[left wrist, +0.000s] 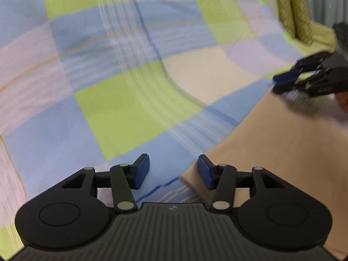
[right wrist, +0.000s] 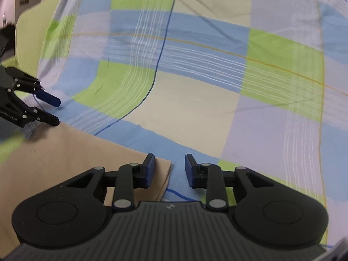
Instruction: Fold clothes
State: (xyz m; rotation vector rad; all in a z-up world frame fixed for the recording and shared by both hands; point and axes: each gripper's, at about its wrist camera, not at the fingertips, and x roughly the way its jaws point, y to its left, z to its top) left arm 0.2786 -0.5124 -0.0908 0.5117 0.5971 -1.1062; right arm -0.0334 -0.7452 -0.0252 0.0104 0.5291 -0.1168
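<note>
Beige covering spreads over the surface (right wrist: 65,152) that carries everything; whether it is a bed or a worktop I cannot tell. On it lies the checked cloth (right wrist: 195,87), a broad sheet of blue, green, lilac and cream squares. It fills most of both views, and its near hem runs along the surface's front edge, just ahead of both grippers.

The left gripper (left wrist: 174,171) hovers over the hem with its jaws apart and nothing between the pads. The right gripper (right wrist: 169,169) also stands parted, straddling the hem where cloth meets beige, and pinches nothing.

Risk, as I judge it: with both grippers free, the hem lies loose and slightly rippled. A careless closing could catch only one layer or push the edge into a bunch, making any fold skewed.

The cloth's long axis cannot be settled, since its far ends are out of view. A dark blue seam line (right wrist: 161,54) runs away from the grippers towards the far edge.
</note>
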